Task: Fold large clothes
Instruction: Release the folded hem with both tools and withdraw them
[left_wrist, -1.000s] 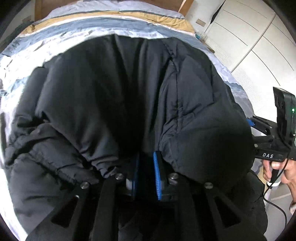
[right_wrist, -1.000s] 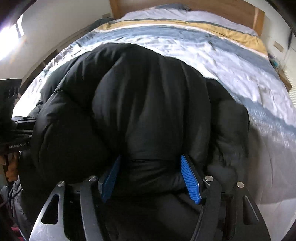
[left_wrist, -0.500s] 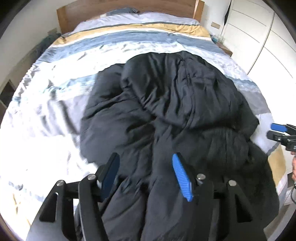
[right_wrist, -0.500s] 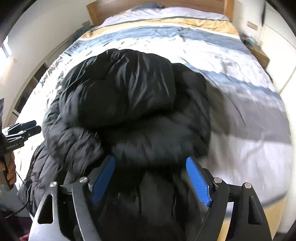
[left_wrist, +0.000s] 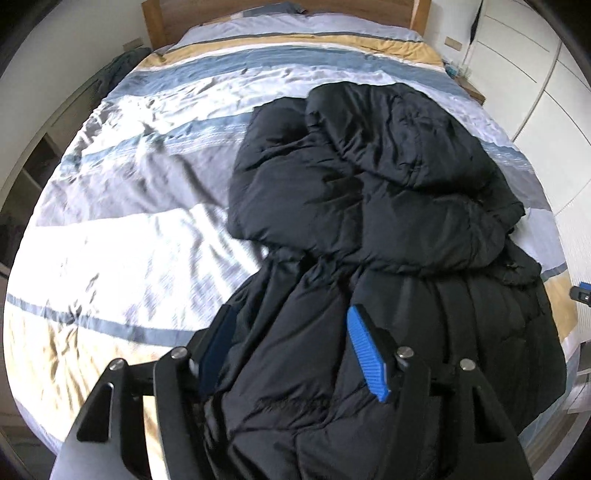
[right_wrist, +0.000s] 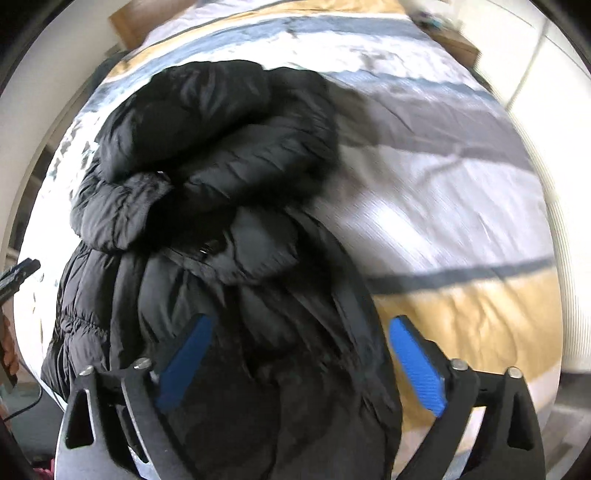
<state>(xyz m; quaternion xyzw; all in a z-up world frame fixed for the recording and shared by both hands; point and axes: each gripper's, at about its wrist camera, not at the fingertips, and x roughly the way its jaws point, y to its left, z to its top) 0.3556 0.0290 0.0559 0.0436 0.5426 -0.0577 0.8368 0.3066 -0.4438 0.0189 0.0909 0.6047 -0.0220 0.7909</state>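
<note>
A large black puffer jacket (left_wrist: 369, 192) lies crumpled on the bed, its far part folded back over itself in a thick mound (right_wrist: 207, 147). My left gripper (left_wrist: 291, 350) hovers above the jacket's near part. Its jaws are opening, with the fabric below the blue pads (left_wrist: 365, 354) and nothing pinched. My right gripper (right_wrist: 301, 365) hangs over the jacket's near right edge, its jaws also opening wide, and the pads (right_wrist: 417, 369) are clear of the cloth. Each gripper's tip shows at the edge of the other's view: the right one (left_wrist: 581, 293), the left one (right_wrist: 18, 275).
The bed's striped duvet (left_wrist: 129, 221) in white, grey, blue and tan spreads to the left of the jacket. A wooden headboard (left_wrist: 280, 11) stands at the far end. White wardrobe doors (left_wrist: 535, 92) and a nightstand (left_wrist: 469, 86) line the right side. A hand (right_wrist: 7, 354) shows at the left edge.
Both grippers were shut on the bunched jacket a second ago. They have let go, opened, and pulled back and up, leaving the folded part lying on the bed.
</note>
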